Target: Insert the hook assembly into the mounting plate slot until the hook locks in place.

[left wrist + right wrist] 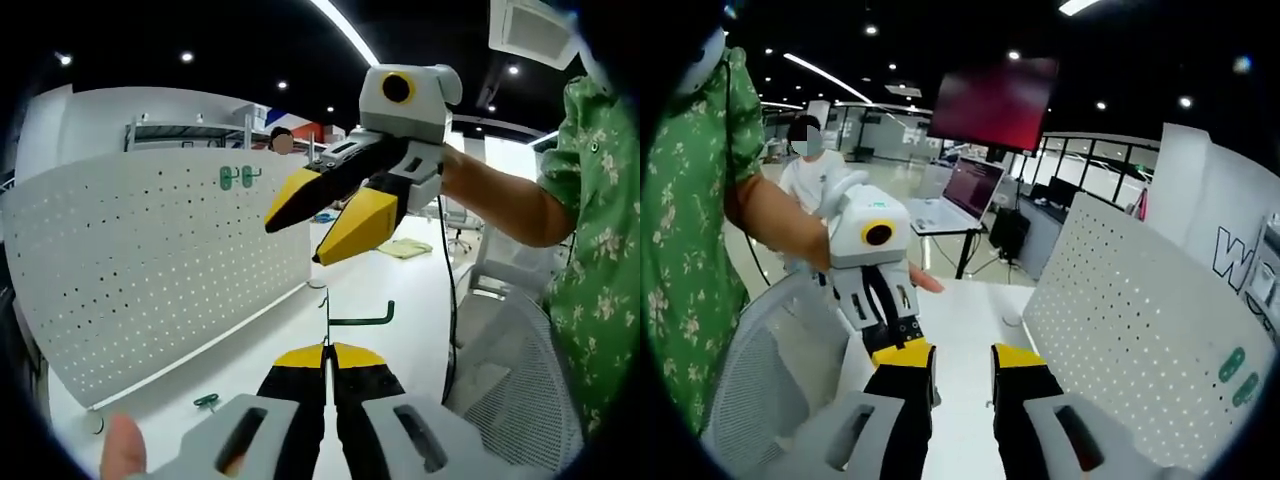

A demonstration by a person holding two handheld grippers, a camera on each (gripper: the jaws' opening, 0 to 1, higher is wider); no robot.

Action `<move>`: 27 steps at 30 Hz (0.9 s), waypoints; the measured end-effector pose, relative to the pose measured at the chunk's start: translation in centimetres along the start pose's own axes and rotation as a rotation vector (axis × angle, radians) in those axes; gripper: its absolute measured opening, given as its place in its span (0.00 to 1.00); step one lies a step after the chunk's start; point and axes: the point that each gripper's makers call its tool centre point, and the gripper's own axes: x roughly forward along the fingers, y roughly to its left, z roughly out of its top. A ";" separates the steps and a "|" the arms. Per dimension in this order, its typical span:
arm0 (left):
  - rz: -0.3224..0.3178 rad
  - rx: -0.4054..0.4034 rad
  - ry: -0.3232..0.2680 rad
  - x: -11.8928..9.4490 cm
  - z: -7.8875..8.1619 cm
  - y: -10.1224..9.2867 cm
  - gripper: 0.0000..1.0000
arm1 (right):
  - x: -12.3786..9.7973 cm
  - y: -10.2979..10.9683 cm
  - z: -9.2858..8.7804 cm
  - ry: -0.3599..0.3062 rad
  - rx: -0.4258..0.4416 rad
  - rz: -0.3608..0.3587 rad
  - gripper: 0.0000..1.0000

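we hold two tongs over a white table (290, 340). on the left stands a big white board with holes (150, 260), leaning up along the table's left edge. high on the board, near its top right corner, two green hooks (238, 176) are already stuck in. a small green bit (207, 401) lies on the table near the board's bottom edge.

in the middle, our left tongs (326, 365) are squeezed shut on a green hook (362, 318). its thin stem runs up from between the tips, and its arm sticks out to the right. the hook is in the air over the table, well apart from the board.

to the right and higher up, our right tongs (292, 238) hang in the air with the jaws a little way open. they hold nothing and touch nothing. in the right gripper view the right tongs (962, 372) show the same small gap, with our left tongs (902, 336) just beside the left tip.

what could go wrong? we think the hook could twist or slip, because only its thin stem is pinched. if it tips, its end may miss the holes and not lock. the right tongs could also bump the hook, since they hang close.
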 end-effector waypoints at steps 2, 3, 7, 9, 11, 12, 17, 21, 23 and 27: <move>0.005 0.000 -0.002 0.0 0.0 0.1 0.01 | -0.1 -0.2 0.1 -0.007 0.010 -0.009 0.24; 0.007 -0.002 -0.004 0.0 0.1 0.2 0.01 | -0.1 -0.4 0.1 -0.009 0.014 -0.018 0.25; 0.022 -0.003 -0.014 -0.1 0.3 0.5 0.01 | -0.2 -1.0 0.4 -0.030 0.025 -0.053 0.34; 0.026 -0.005 -0.019 -0.1 0.5 0.6 0.01 | -0.4 -1.3 0.4 -0.037 0.033 -0.069 0.37; 0.033 -0.007 -0.024 -0.1 0.6 0.7 0.01 | -0.5 -1.7 0.4 -0.045 0.036 -0.092 0.40; 0.035 -0.008 -0.025 -0.1 0.6 0.8 0.01 | -0.6 -1.8 0.4 -0.048 0.040 -0.097 0.42; 0.051 -0.015 -0.039 0.0 0.9 1.2 0.01 | -1.0 -2.4 0.4 -0.065 0.062 -0.147 0.46; 0.075 -0.022 -0.060 -0.1 1.5 1.7 0.01 | -1.5 -3.1 0.3 -0.082 0.085 -0.196 0.46; 0.091 -0.023 -0.069 -0.2 1.8 2.1 0.01 | -1.7 -3.4 0.3 -0.094 0.099 -0.216 0.46; 0.119 -0.032 -0.087 -0.2 2.5 2.7 0.01 | -2.2 -3.6 0.6 -0.121 0.122 -0.246 0.45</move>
